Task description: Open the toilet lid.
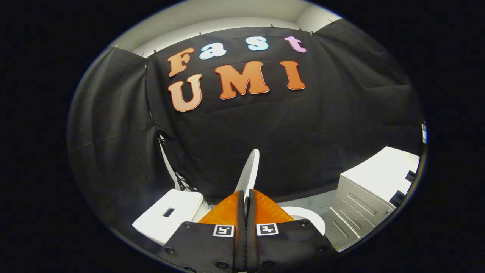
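The gripper (245, 197) had its fingers clamped on the edge of the toilet lid (250, 170), which stood raised edge-on, rising straight ahead beyond the fingertips. Left of the fingers sat the white cistern (170, 216); just right, the toilet seat rim (308, 218); farther right, a white drawer cabinet (363, 201).

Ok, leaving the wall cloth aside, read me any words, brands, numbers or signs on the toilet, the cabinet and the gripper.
Toilet lid, raised and pinched between the fingers of the gripper: no writing.
Tank: no writing.
Cabinet: plain drawer fronts, no writing.
Markers on the gripper: two square black-and-white patterns, no words or numbers.
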`<state>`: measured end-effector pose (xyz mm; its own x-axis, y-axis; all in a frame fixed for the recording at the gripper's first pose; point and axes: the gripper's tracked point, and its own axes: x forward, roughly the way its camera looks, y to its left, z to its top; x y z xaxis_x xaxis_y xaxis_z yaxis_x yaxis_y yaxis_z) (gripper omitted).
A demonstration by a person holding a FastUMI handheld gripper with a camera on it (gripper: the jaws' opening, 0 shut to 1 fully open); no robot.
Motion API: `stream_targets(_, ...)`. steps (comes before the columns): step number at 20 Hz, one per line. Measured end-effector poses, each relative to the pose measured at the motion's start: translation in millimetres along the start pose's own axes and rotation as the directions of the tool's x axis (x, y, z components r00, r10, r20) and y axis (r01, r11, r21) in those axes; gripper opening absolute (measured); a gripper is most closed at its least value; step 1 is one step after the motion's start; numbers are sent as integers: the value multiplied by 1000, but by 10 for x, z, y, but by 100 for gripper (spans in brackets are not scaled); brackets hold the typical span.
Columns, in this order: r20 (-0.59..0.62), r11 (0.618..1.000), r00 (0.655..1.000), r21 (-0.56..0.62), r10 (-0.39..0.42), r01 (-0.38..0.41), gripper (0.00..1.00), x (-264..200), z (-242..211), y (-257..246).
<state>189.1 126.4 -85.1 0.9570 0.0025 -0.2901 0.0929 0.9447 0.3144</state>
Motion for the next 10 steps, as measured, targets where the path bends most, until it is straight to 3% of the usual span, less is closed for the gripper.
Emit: stream_targets(10, 23, 994, 994, -17, 104, -104, 8, -21, 119, 908)
